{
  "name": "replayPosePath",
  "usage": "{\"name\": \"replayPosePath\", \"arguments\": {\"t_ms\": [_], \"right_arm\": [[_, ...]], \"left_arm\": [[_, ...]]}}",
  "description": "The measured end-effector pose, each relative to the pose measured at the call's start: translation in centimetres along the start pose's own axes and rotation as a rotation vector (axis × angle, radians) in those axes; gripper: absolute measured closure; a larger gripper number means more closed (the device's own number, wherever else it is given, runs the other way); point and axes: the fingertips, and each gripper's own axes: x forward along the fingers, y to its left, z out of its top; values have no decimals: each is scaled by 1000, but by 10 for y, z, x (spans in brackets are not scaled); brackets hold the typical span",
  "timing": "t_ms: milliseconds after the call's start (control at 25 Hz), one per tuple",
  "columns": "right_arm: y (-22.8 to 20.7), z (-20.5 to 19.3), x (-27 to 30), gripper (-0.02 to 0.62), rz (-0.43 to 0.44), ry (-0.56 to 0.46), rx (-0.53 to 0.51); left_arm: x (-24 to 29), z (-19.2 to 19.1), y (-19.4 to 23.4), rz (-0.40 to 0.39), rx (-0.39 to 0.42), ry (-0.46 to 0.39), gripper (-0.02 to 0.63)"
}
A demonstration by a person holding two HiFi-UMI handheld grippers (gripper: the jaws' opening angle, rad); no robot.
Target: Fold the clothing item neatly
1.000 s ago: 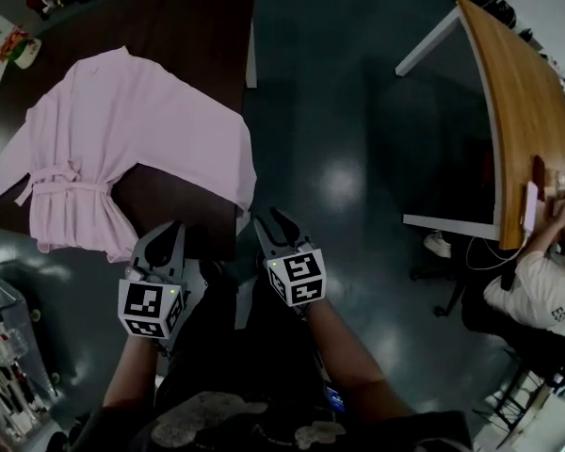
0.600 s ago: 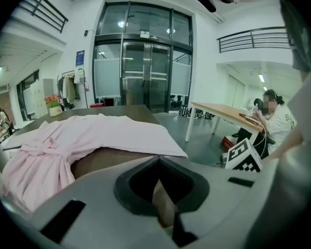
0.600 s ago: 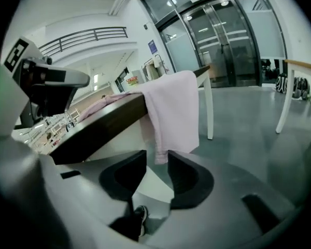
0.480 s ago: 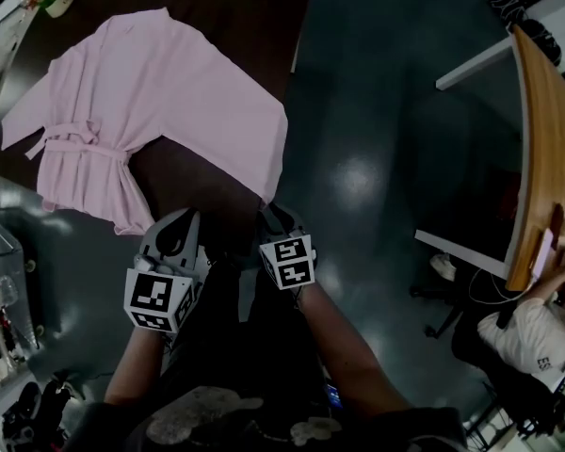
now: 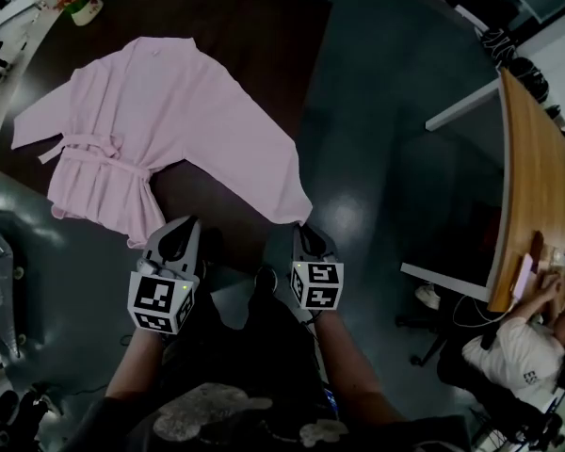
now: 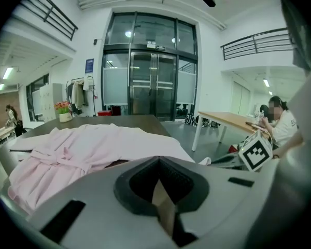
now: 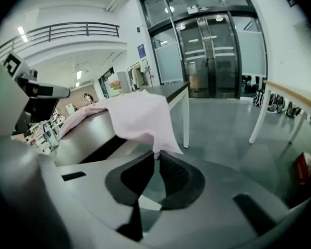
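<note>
A pink robe (image 5: 160,130) lies spread face up across a dark table (image 5: 254,26), its belt (image 5: 94,149) tied at the waist and its collar toward the table's far edge, near a flower pot (image 5: 83,6) at the table's far left corner. One long sleeve (image 5: 287,196) runs out to the table's near right corner, where its end drapes over the edge. The right gripper (image 5: 306,235) meets it there: its jaws have just been closing, and the right gripper view shows the tip of the sleeve's cloth pinched between them. The left gripper (image 5: 176,241) hangs just off the table's near edge with its jaws fully together and nothing in them, apart from the robe.

The step in hand appears to be the first fold, bringing that sleeve in over the body. It would go best with the pinch kept firm on the cuff, which looks caught by only a thin edge. The sleeve should rise only enough to clear the table's edge, then travel back over the table and be laid flat. The left gripper could press near the shoulder to set the crease.
</note>
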Motion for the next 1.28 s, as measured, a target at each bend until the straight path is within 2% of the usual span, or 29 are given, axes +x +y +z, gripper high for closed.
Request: {"name": "replayPosePath", "arguments": {"t_ms": [160, 360, 560, 680, 840, 960, 1120, 1280], "right_arm": [[-9, 58, -26, 571, -103, -138, -24], [5, 142, -49, 572, -196, -304, -30], [60, 213, -52, 572, -213, -410, -54], [99, 243, -37, 572, -212, -442, -71], [148, 259, -2, 572, -216, -428, -80], [170, 254, 27, 572, -225, -381, -51], [183, 231, 45, 572, -230, -321, -10], [171, 220, 49, 572, -221, -311, 23]], "left_arm": [[-9, 4, 28, -8, -13, -28, 595], [-19, 22, 75, -40, -18, -93, 595], [-34, 40, 144, -50, -4, -148, 595], [-42, 48, 190, -52, 5, -170, 595], [-54, 46, 243, -75, -6, -169, 595], [-57, 43, 269, -95, -3, -155, 595], [-55, 34, 285, -106, 8, -122, 595], [-45, 33, 278, -103, 13, -104, 595]]}}
